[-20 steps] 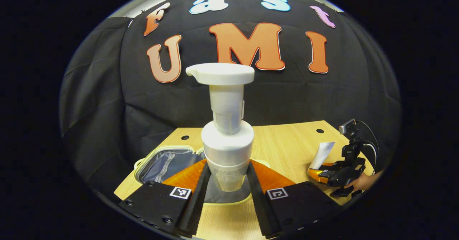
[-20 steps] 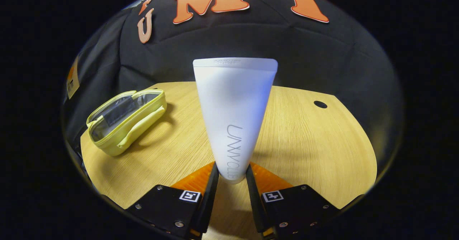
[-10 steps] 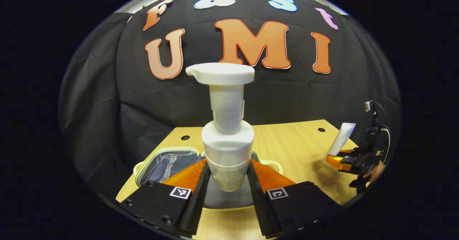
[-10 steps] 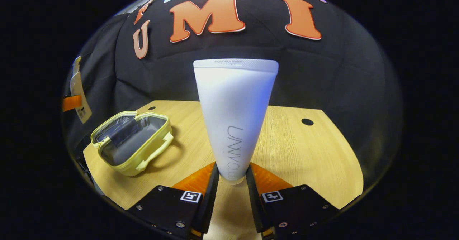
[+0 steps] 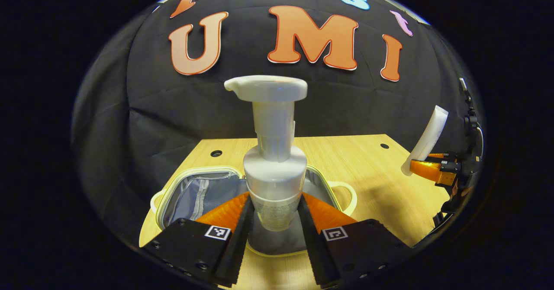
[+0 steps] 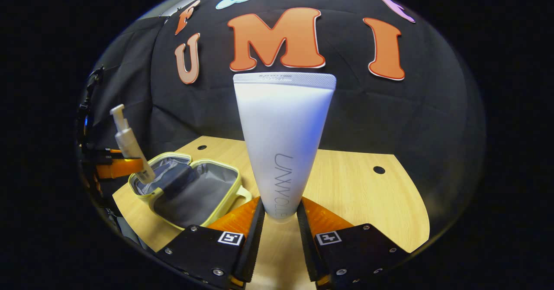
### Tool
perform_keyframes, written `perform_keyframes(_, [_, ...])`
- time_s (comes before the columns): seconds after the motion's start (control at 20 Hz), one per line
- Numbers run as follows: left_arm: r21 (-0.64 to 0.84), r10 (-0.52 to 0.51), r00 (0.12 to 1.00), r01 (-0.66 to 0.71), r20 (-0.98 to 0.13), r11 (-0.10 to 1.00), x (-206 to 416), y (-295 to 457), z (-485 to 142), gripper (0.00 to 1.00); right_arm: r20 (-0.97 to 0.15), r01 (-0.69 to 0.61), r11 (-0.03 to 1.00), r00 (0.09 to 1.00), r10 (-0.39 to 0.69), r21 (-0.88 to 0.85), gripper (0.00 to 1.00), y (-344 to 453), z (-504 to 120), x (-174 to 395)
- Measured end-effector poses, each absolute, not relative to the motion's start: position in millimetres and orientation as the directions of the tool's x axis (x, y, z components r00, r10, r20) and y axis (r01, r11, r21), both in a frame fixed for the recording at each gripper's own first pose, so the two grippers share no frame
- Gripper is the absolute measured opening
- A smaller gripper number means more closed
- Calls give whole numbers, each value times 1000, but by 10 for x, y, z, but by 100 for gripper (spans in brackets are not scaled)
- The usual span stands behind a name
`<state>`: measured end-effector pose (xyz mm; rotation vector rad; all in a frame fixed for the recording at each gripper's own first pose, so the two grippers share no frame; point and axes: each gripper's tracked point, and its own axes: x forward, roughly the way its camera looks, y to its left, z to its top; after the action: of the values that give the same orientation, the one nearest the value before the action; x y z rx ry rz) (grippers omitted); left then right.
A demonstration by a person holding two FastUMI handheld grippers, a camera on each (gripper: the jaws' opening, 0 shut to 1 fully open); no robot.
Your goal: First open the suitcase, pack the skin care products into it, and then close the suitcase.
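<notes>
The left tool (image 5: 273, 220) pinches the clear lower body of a tall white foam-pump bottle (image 5: 272, 151), holding it upright right over the open pale-yellow zip case with grey lining (image 5: 203, 194), which lies at lower centre of the left gripper view on the light wooden desk (image 5: 355, 160). The right tool (image 6: 279, 225) is pressed onto the narrow cap end of a white squeeze tube (image 6: 283, 138), its wide crimped end up, hovering above the desk to the right of the case.

From where I stand, the pump bottle looks top-heavy: gripped so low, it could tip or slip as it goes down, and its tall head may stop the lid from closing unless it is laid flat. The soft tube could twist in its pinch. Both tools heading for the same opening might bump each other.
</notes>
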<state>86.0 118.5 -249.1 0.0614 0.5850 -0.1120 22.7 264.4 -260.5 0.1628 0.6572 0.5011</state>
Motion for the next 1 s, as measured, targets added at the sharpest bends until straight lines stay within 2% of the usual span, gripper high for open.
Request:
perform_keyframes(0.3, [-47,-157,747,166,-646,985,997,1281,-2856,63,-555,-417,845,637,535,335,47,3129,-2486,18])
perform_keyframes(0.5, [-128,-230,648,202,-726,971,995,1250,-3249,63,-551,-424,823,612,568,377,47,3471,-2408,-62])
perform_keyframes(0.7, [-112,-241,564,253,-790,961,1019,1195,-3493,62,-559,-417,808,584,589,417,47,3673,-2424,-135])
perform_keyframes(1.0, [-146,-236,395,244,-888,959,989,1113,-3862,63,-578,-408,805,560,594,431,47,3783,-2518,-168])
